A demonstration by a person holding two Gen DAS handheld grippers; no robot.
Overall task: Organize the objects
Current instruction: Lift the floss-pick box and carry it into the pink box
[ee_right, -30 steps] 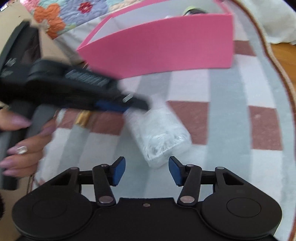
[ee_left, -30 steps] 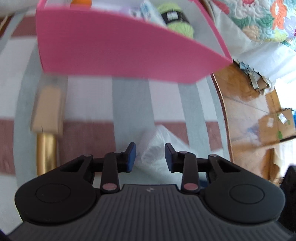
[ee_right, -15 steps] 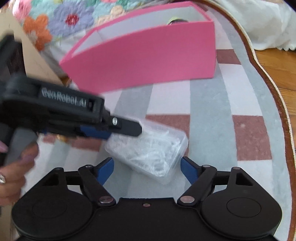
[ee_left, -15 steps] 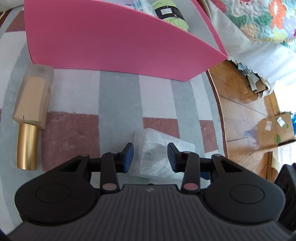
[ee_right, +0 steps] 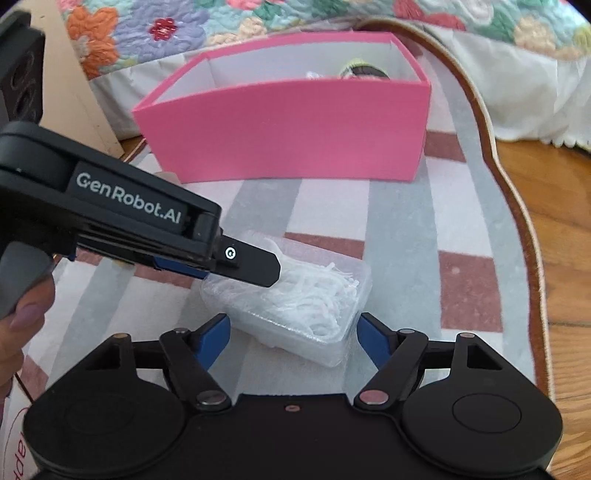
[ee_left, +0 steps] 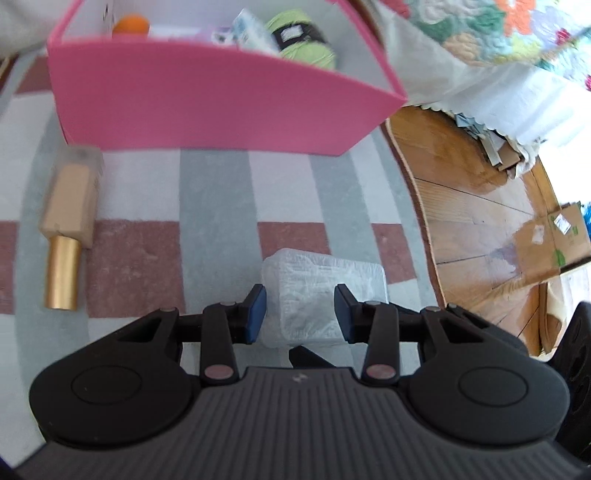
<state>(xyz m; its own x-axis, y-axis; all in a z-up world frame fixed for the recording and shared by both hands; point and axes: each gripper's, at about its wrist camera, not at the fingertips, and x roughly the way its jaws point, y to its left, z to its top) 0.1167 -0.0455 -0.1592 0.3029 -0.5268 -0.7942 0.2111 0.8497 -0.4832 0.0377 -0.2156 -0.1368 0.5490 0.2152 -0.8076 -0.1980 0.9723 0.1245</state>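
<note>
Floss picks fill the clear plastic box [ee_right: 295, 306] lying on the striped rug [ee_right: 402, 210], near the pink bin [ee_right: 291, 129]. Right gripper [ee_right: 293, 332] frames it, jaws spread wide after closing slightly, pads apart from its sides. Left gripper [ee_left: 300, 310], jaws narrowly parted, reaches over the box's end; whether its pads touch I cannot tell. Only the left view shows a gold-capped bottle [ee_left: 68, 229] on the rug, plus green yarn [ee_left: 304, 44] and an orange ball [ee_left: 131, 25] inside the bin.
</note>
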